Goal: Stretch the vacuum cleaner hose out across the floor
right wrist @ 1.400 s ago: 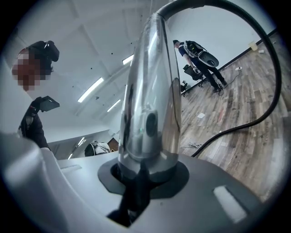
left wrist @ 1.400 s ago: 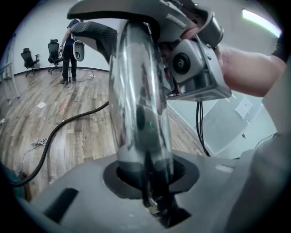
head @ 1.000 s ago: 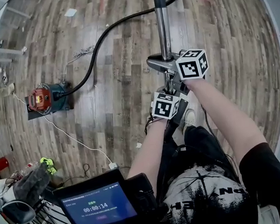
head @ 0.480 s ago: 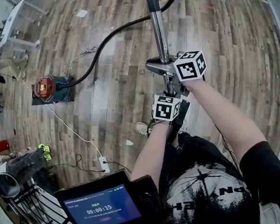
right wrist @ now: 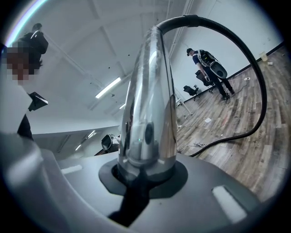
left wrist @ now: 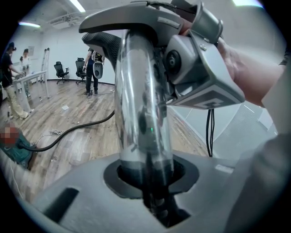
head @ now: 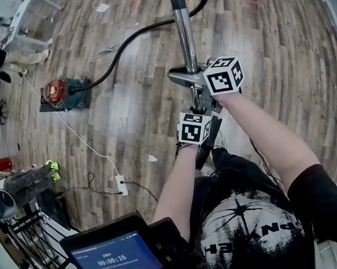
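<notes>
Both sets of jaws are clamped on the vacuum's shiny metal tube (head: 183, 37): the left gripper (left wrist: 148, 186) lower down, the right gripper (right wrist: 145, 175) just above it, each with the tube running straight out between its jaws. The black hose (head: 132, 38) leaves the top of the tube and sweeps across the wooden floor (head: 144, 115) in a loose curve to the vacuum cleaner (head: 66, 94). The person stands well apart from the vacuum cleaner, holding the tube up.

The hose looks partly drawn out, with some bend left. To finish well, I would carry the tube straight away from the vacuum cleaner with both grips firm, and stop as the curve flattens, before the pull drags the vacuum cleaner or tugs the white cord (head: 82, 140) trailing from it.

The bend where hose meets tube is cut off at the head view's top edge. The tube's lower end is hidden behind grippers and arms. The hose's joint at the vacuum cleaner is too small to make out
</notes>
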The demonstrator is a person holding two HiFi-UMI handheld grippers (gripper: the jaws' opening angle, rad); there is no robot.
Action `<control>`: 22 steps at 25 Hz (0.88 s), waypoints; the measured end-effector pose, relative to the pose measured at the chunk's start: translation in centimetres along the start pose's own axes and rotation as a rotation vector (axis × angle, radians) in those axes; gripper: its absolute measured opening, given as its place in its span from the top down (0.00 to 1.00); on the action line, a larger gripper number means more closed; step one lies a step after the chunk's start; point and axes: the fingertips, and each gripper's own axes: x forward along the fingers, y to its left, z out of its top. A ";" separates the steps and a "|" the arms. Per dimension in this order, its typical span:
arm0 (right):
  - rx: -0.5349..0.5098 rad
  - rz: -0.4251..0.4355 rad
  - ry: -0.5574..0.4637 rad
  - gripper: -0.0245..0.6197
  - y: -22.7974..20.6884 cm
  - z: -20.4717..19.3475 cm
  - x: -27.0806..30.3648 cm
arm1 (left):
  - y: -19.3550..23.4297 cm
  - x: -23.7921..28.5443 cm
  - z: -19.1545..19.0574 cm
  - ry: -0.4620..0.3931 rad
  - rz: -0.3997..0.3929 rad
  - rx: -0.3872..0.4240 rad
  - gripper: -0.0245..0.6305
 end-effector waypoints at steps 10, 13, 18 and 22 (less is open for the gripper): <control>-0.007 0.039 -0.017 0.88 10.8 -6.1 -1.6 | -5.3 -7.9 -7.4 -0.027 0.035 0.012 0.81; -0.020 0.038 -0.005 0.88 14.3 -8.3 -3.3 | -8.4 -9.8 -9.6 -0.050 0.029 0.007 0.82; -0.039 0.033 0.015 0.88 17.1 -10.2 -7.5 | -13.6 -10.2 -10.9 -0.081 0.022 0.000 0.82; -0.048 0.030 0.042 0.88 18.1 -11.3 -12.4 | -19.0 -9.0 -11.1 -0.102 0.010 -0.025 0.82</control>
